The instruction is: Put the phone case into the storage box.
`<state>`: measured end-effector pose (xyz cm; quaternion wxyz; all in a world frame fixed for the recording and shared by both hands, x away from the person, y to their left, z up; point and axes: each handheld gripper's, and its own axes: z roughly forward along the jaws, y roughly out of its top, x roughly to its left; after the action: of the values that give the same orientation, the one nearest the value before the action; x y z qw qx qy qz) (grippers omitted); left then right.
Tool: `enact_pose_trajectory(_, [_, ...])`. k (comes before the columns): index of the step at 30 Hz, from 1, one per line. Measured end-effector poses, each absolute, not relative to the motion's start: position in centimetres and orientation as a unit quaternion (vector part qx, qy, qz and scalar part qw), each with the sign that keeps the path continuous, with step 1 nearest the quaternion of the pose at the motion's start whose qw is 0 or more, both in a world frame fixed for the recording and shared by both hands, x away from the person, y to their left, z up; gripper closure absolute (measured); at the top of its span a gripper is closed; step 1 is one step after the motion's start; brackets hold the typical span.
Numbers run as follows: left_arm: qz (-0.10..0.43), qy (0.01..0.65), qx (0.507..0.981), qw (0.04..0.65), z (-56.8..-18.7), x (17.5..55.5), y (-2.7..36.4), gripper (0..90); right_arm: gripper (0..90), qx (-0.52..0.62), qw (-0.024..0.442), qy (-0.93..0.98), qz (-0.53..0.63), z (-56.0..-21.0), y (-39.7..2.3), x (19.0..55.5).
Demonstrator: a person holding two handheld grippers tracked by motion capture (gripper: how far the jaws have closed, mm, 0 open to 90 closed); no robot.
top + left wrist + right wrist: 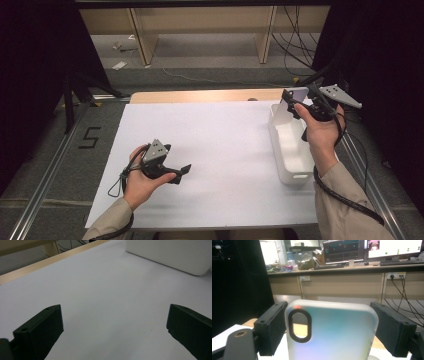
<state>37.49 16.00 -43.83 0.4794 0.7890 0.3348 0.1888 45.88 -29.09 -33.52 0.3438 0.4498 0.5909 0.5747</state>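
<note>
Right gripper view: the right gripper (329, 327) clamps a translucent phone case (332, 332) by its two long edges, the case upright between the jaws with its camera cut-out at ten o'clock. In the high view that gripper (300, 102) holds the case (290, 102) over the far end of the white bin (280, 165), at two o'clock on the table (210, 150). The left gripper (175, 172) rests at seven o'clock, jaws spread wide with nothing between them. The step in hand looks like carrying the case above the bin; the next move likely calls for a steady lift or lowering without the case catching the bin's wall.
</note>
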Motion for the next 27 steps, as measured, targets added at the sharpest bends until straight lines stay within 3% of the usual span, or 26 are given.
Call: enact_pose_trajectory(27, [0.189,0.333,0.789,0.481,-43.8,37.5,15.8,0.0,18.3,0.470,0.352,0.576,0.568,-33.8,-30.6,46.3])
